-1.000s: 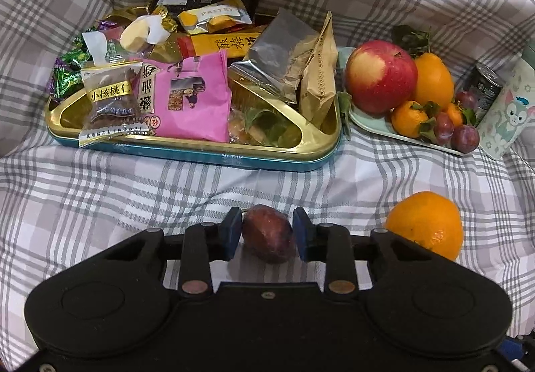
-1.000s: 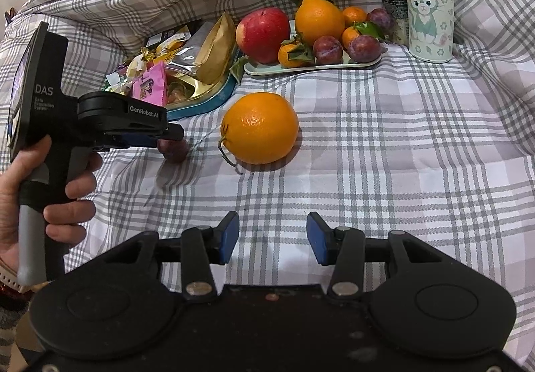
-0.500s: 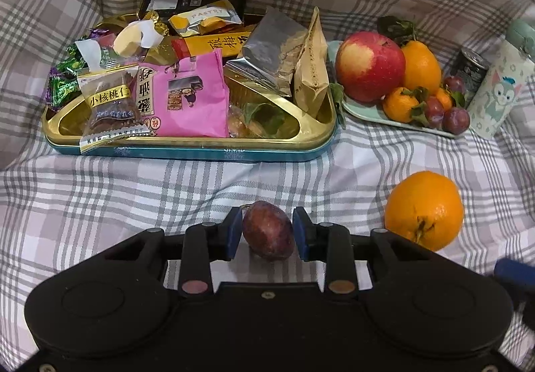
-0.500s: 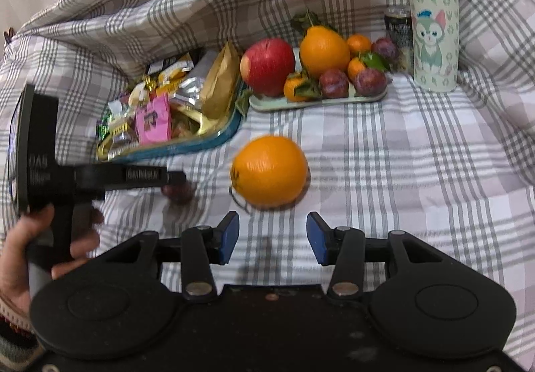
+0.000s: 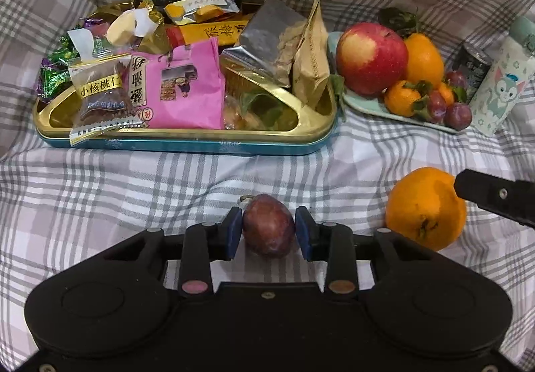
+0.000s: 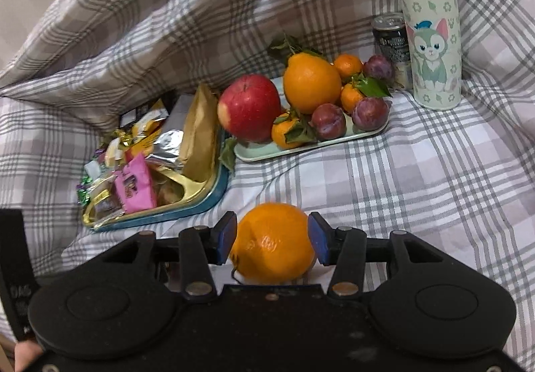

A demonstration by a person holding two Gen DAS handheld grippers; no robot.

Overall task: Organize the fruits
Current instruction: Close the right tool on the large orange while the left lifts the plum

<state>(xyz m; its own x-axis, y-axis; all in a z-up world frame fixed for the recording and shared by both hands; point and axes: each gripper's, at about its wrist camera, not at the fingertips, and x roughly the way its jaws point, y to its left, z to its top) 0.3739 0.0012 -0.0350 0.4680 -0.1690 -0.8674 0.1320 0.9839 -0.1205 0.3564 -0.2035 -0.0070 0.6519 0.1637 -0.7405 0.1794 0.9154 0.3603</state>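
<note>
Snacks fill the gold tin [image 5: 187,137] beside our fruit tray [image 6: 301,148], which holds three plums. Left tongs [image 5: 268,231] opening around the plum [image 5: 269,226]; right tongs [image 6: 272,238] opening around the orange [image 6: 272,243].

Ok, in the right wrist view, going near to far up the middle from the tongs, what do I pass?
Orange between the right tongs → bare checked cloth → pale green fruit plate → red apple → leafy stems behind the fruit → bunched checked cloth at the back.
</note>
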